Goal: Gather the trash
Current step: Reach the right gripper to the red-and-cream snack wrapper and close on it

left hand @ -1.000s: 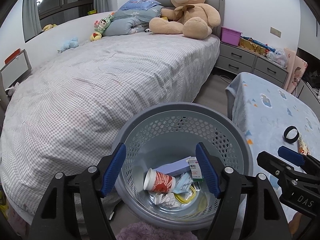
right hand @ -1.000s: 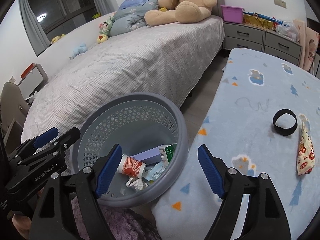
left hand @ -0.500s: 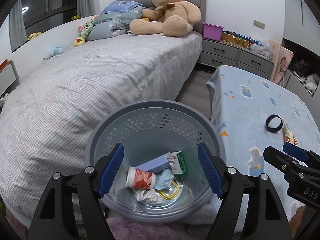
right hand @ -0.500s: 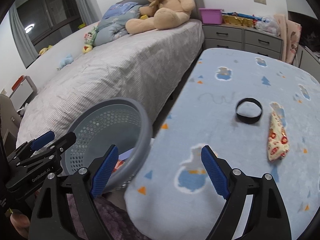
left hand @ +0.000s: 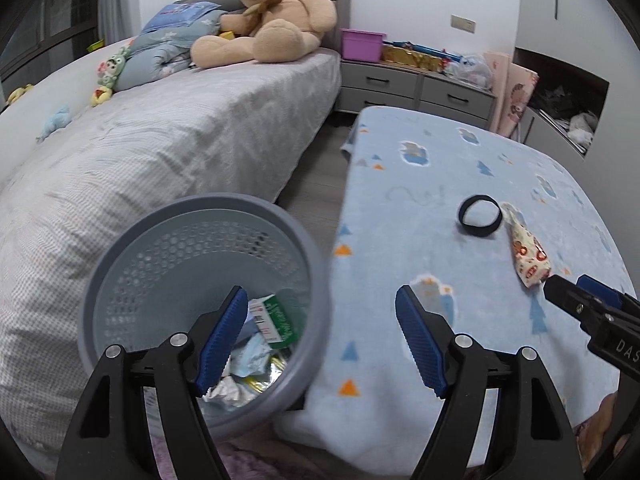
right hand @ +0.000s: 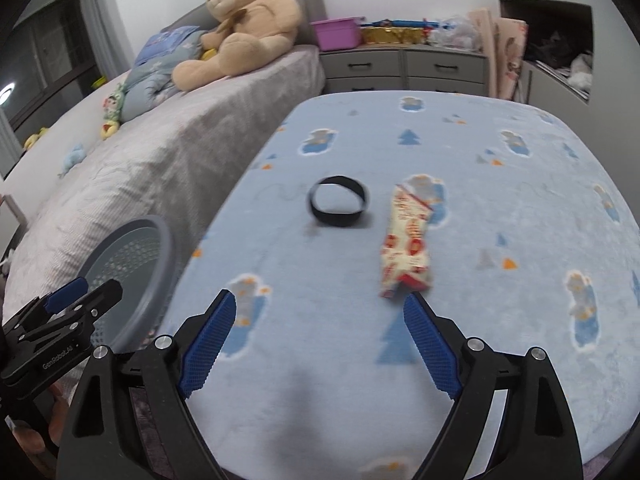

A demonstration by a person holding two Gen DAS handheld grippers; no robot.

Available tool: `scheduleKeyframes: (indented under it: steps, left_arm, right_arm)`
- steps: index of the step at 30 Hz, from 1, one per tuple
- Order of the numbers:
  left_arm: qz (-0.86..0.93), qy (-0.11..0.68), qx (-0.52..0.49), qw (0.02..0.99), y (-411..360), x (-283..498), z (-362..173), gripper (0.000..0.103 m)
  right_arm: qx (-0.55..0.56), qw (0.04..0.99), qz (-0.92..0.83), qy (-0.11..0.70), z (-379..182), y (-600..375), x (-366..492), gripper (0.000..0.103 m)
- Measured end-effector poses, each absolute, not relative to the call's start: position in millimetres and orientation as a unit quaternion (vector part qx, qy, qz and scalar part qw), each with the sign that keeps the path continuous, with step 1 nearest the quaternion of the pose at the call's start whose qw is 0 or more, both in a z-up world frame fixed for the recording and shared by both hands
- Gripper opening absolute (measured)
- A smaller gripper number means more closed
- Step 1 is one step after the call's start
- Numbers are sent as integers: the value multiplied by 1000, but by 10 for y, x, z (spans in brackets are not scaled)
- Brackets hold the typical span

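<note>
The black body of the right gripper (left hand: 600, 312), seen at the right edge of the left wrist view, carries white letters that read "DAS" before the frame edge cuts them off. The black body of the left gripper (right hand: 66, 304), seen at the left edge of the right wrist view, carries small white lettering that reads "GenRobot.AI". The green-and-white carton (left hand: 274, 320) in the grey basket (left hand: 168, 216) and the red-and-white wrapper (right hand: 406, 248) on the blue blanket (right hand: 480, 184) both bear print, but it is too small and blurred to read.
</note>
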State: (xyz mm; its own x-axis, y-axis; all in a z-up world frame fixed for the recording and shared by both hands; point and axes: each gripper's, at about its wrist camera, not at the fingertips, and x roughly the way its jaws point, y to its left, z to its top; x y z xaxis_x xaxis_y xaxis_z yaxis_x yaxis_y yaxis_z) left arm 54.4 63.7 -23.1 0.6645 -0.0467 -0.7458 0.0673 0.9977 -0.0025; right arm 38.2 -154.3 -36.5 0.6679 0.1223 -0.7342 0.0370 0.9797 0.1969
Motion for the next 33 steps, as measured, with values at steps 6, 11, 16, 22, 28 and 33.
scheduleKeyframes:
  steps: [6,11,16,22,28,33]
  left_arm:
    - [-56,416,23,908,345,644,-330,73]
    - [-68,419,30,905,184,798,-389,73]
    - [-74,420,28,904,67,942,-432,73]
    - [-75,425,32,902,-36,1050,-482,73]
    - [-73,429,40,900,-136,1135,-517,73]
    - [-84,431,44,897,-296,1204,-536,73]
  right_arm:
    - [114,900,-17,420,-526,-1915,494,84]
    - [114,894,-30,433,-652,-2078,707,84]
    - [93,891,-34,443,-726,-2080,1007,84]
    - [69,883,-39,463,-867,-2051,1272,80]
    - [74,877,-29,474,-946,-2083,1306,45]
    - [99,877,-16,471,-908,-2181,1263,34]
